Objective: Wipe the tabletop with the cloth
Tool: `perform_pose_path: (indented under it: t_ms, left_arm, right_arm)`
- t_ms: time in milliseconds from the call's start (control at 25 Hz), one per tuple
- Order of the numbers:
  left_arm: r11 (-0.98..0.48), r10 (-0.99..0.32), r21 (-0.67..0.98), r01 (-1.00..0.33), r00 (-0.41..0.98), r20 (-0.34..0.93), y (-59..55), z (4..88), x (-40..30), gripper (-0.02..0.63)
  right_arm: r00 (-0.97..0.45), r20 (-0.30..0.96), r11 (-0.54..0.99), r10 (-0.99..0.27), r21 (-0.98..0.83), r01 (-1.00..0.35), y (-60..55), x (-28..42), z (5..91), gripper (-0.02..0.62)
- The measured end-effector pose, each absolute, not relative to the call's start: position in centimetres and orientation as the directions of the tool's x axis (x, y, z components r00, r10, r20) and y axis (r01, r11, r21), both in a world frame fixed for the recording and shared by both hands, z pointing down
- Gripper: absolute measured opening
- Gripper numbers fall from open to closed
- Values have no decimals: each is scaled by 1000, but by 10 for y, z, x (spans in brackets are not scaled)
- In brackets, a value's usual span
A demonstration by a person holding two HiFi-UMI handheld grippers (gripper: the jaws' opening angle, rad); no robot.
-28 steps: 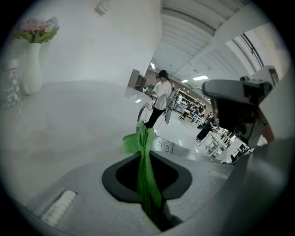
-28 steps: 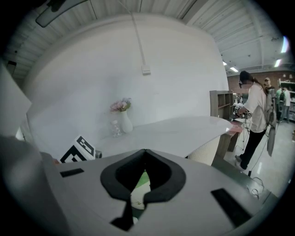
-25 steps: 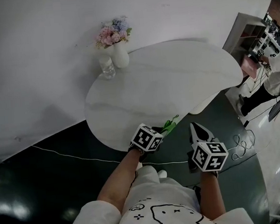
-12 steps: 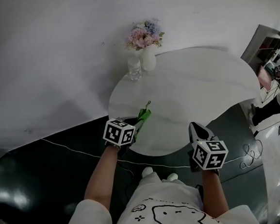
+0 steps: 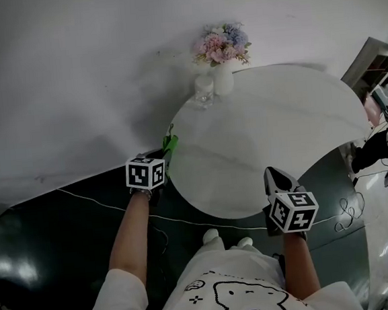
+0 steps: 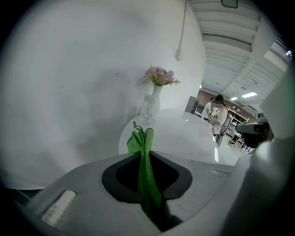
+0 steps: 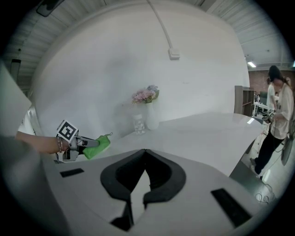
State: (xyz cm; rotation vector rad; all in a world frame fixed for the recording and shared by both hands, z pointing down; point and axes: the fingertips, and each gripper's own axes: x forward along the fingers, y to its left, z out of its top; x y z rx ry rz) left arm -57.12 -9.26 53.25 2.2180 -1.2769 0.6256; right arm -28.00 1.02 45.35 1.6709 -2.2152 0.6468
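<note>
Left gripper [image 5: 167, 154]: its fingers were pressed together on a fold of the cloth, which ran up the seam between them and stood out past the tips.
Why held so: the pinch on a gathered fold likely gave a firm hold, leaving the free end forward as the part to rub with.
Cloth [image 6: 142, 144]: bright green, soft and bunched into narrow upright pleats, with a small loop or tag at its top; thin enough to crumple under pressure, by the look of it.
Where the cloth was: at the left rim of the worktop [image 5: 266, 134]; whether it touched the surface could not be told.
Right gripper [image 5: 274, 176]: fingers together with nothing between them, held at the near right rim, well apart from the cloth, seemingly just kept out of the way.
Worktop: round, pale, glossy and mostly bare, so a sweep looked unobstructed.
Far edge: a white vase [image 5: 224, 82] of flowers with a glass [image 5: 204, 91] just beside it, both against the wall, the things to steer round.
</note>
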Motion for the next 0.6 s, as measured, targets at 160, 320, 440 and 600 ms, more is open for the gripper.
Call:
perform_pose_path:
  t_ms: [160,320,440,600]
  left_arm:
    - [-449,-628,160,-879,438,643,-106,549,-587,46]
    - [-418,-655,130,-899,397,643,-122,559,-601,46]
    - [-408,-670,78,-910,356,651,-131,571,-603,46]
    - [-469,-620,39,-882,360,697,-129,596,-589,46]
  right_arm:
    - [-276,502,227,-820,-157,-961,5,-295,460,0]
    - [-250,519,213,-818,-132,-968,3,-300,464,0]
    - [-229,531,195,-816,-119,-973,3,-298,468,0]
    - [-216,541,190,-813,-104,-976,3,-297,470,0]
